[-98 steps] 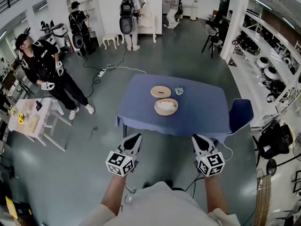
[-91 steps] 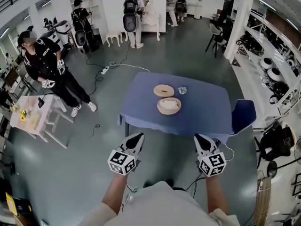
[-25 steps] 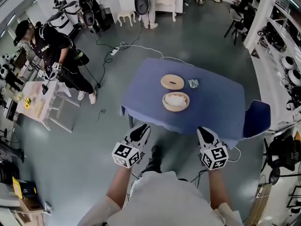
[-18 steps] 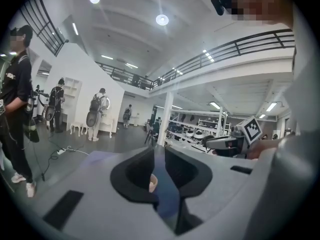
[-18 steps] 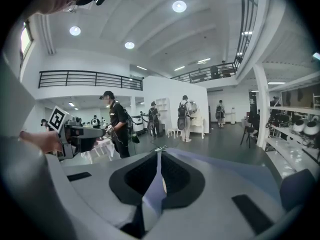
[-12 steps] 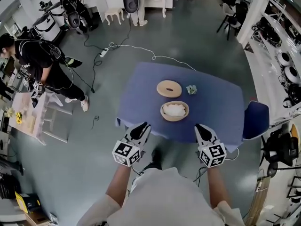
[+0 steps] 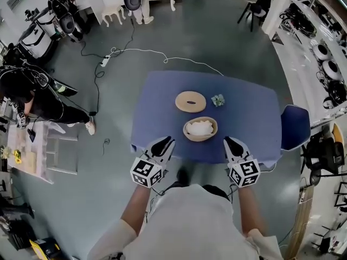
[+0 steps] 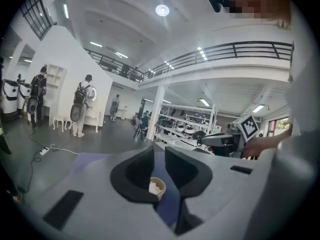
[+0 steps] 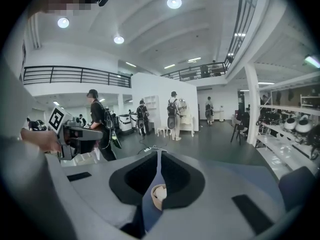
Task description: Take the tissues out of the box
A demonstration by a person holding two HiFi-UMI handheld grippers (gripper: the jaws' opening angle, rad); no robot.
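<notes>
We hold left gripper (image 7: pixel 164 142) w/ jaws spread, empty; right gripper (image 7: pixel 230 142) w/ jaws pressed together. Both hover at near edge of blue table (image 7: pixel 157 104). Round box (image 7: pixel 186 133) w/ tissues (image 7: pixel 200 127) sits mid-table, ahead, untouched.

1. The box (image 7: pixel 200 129) is a round, tan, shallow tub. It stands upright and open near the front edge of the blue table (image 7: pixel 162 102).
2. The tissues (image 7: pixel 200 127) are white and loosely bunched. They fill the box and reach about to its rim.
3. The lid (image 7: pixel 190 101) is a flat tan disc with a dark slot in its middle. It lies flat just behind the box, apart from it.
4. A small crumpled pale wad (image 7: pixel 218 99) lies just right of the lid.
</notes>
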